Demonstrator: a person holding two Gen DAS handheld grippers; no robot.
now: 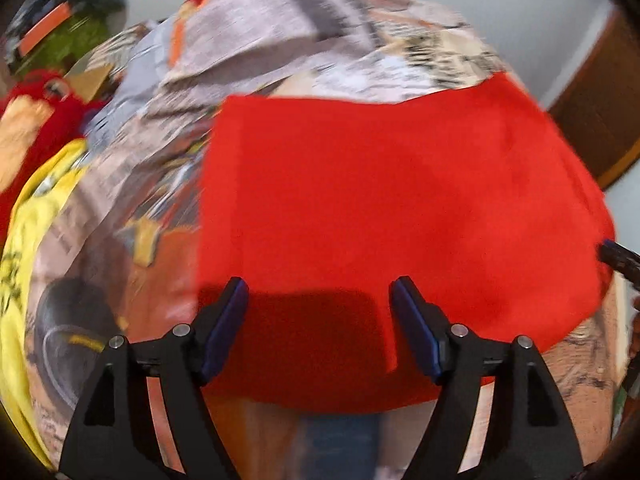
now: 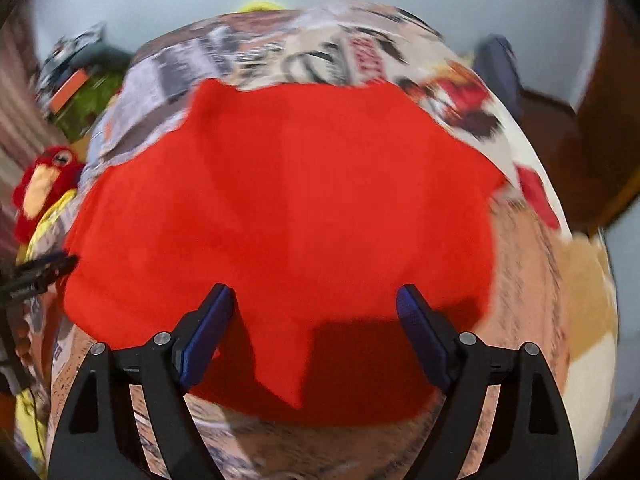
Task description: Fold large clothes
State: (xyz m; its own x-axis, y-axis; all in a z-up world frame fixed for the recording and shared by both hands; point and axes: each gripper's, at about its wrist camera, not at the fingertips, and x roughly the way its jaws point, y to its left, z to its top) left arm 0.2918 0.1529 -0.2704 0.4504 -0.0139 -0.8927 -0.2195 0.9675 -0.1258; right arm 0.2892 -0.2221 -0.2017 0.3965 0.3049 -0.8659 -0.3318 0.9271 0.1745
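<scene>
- The bed, the largest thing here, wears a printed cover of newspaper-like blocks in grey, tan, brown and red; motion blur smears the print so nothing can be read, and its edges are cut off by the round lens border.
- The red garment lies flat on the bed cover, a soft, matte, fleece-like cloth. In the left wrist view it shows a straight left edge, a straight far edge and a rounded near edge. In the right wrist view its far edge is jagged and a pointed flap overlaps the near part. Its long axis seems to run left to right, though fisheye bending makes this uncertain. What sort of garment it is cannot be told.
- A yellow cloth with dark markings lies at the bed's left side, partly cropped.
- A red plush toy with a pale beak sits far left, blurred.
- The left gripper stands open above the garment's near edge, blue pads clear of the cloth.
- The right gripper likewise gapes wide over the near edge, holding nothing.
</scene>
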